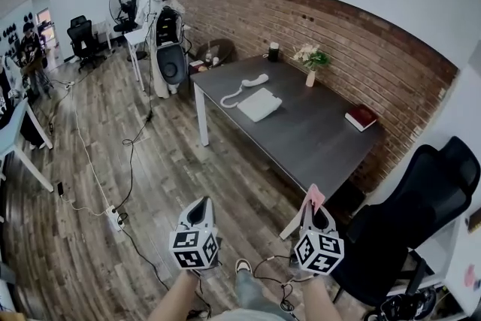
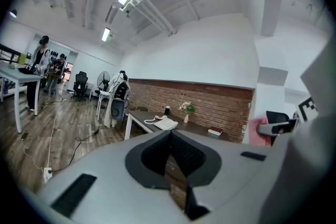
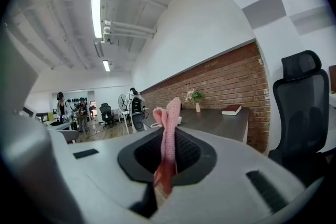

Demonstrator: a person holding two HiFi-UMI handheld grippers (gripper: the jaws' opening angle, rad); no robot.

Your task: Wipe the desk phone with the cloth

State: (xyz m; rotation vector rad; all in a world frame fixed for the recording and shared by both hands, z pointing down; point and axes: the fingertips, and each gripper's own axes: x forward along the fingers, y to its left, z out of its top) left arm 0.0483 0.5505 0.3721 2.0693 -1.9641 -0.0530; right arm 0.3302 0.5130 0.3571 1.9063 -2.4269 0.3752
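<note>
My right tongs point(image 1: 310, 208) clamp cloth point(image 1: 316, 197) for wiping; left tongs point(image 1: 201, 208) closed, empty. Desk phone point(image 1: 259, 104) at 12 o'clock, well apart.

No text, label, brand, number or sign is legible; any print on the red book point(image 1: 361, 116) is too small.

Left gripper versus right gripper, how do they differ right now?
The right gripper is shut on the pink cloth; the left gripper is shut with nothing between its jaws. In the head view, the right gripper is beside the black chair, while the left gripper is over the wood floor. Both are held well short of the desk phone.
</note>
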